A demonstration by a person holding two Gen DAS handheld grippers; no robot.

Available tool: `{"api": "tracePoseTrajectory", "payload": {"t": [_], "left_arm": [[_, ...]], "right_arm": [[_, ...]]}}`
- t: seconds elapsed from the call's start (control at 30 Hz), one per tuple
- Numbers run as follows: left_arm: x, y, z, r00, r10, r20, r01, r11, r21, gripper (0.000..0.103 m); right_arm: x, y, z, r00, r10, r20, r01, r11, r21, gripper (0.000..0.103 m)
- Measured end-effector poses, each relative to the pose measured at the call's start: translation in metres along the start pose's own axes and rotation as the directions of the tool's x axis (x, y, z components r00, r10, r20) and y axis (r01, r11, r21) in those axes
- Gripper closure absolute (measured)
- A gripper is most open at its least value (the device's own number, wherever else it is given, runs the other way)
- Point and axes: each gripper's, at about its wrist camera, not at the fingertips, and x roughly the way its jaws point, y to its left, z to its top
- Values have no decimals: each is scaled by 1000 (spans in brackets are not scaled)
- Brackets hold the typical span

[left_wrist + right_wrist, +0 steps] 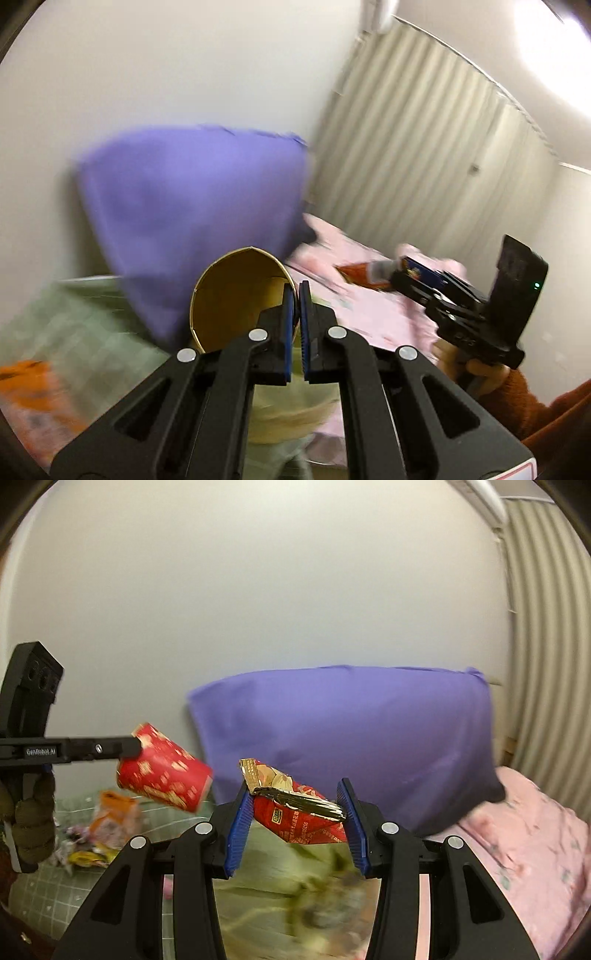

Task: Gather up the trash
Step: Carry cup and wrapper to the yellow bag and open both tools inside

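Observation:
My left gripper [295, 292] is shut on the rim of a paper cup [236, 295], whose gold inside faces the left wrist camera. In the right wrist view the cup [162, 771] is red with gold patterns and hangs tilted from the left gripper [137, 747], above the bed. My right gripper [295, 788] is shut on a crumpled red snack wrapper [299, 821] that spans the gap between its blue pads. The left wrist view shows the right gripper [397, 275] off to the right, carrying the red wrapper [356, 275] over the pink bedding.
A purple pillow [351, 746] leans on the white wall behind both grippers. Pink flowered bedding [535, 830] lies to the right, a green checked sheet [40, 893] to the left. Several wrappers, one an orange packet [110, 808], lie on the green sheet. A hand [480, 369] in an orange sleeve holds the right gripper.

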Motion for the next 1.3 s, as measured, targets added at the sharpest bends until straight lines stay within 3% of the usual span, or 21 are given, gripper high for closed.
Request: {"api": "tracePoseTrajectory", "payload": {"t": [0.07, 0.13, 0.2, 0.27, 0.33, 0.5, 0.63, 0.77, 0.93, 0.97, 1.0, 1.07, 1.17, 1.3], "left_arm": [[38, 2, -2, 993, -87, -75, 86, 996, -25, 100], [78, 11, -10, 980, -120, -159, 111, 992, -61, 100], [121, 23, -25, 962, -61, -265, 48, 997, -56, 100], [144, 34, -37, 942, 65, -329, -67, 998, 6, 100], [155, 48, -46, 917, 156, -368, -149, 988, 48, 99], [153, 52, -49, 911, 150, -384, -134, 989, 68, 98], [160, 58, -51, 904, 114, -411, -116, 993, 20, 98], [152, 63, -50, 910, 93, -404, -102, 995, 0, 98], [147, 67, -47, 923, 54, -381, -85, 994, -64, 98], [146, 69, -45, 926, 45, -375, -85, 992, -92, 93], [150, 69, -43, 928, 35, -371, -81, 991, -109, 80], [141, 74, -41, 938, -3, -345, -56, 986, -160, 63], [121, 70, -37, 957, -6, -291, -51, 981, -188, 56], [92, 57, -36, 975, 106, -196, -139, 978, -158, 46]], "right_arm": [[-2, -14, -5, 999, -39, -20, 40, 999, 25, 60], [1, -24, -12, 997, -57, -44, 59, 997, 54, 60], [6, -30, -21, 996, -55, -74, 61, 995, 83, 60], [16, -34, -29, 994, -33, -104, 43, 994, 101, 60], [30, -34, -35, 992, -10, -128, 24, 994, 109, 60], [73, -22, -58, 979, 78, -190, -53, 990, 133, 60], [104, -10, -77, 966, 108, -237, -85, 991, 102, 60], [110, -3, -90, 957, 82, -277, -74, 997, 38, 60], [108, -10, -99, 952, 66, -300, -55, 997, 45, 59], [107, -11, -100, 952, 58, -302, -46, 998, 48, 59], [106, -12, -99, 952, 57, -302, -43, 998, 53, 58], [102, -14, -98, 955, 67, -290, -49, 996, 68, 57], [97, -17, -96, 962, 49, -269, -30, 997, 73, 48], [94, -17, -90, 963, 61, -261, -36, 994, 100, 44]]}}
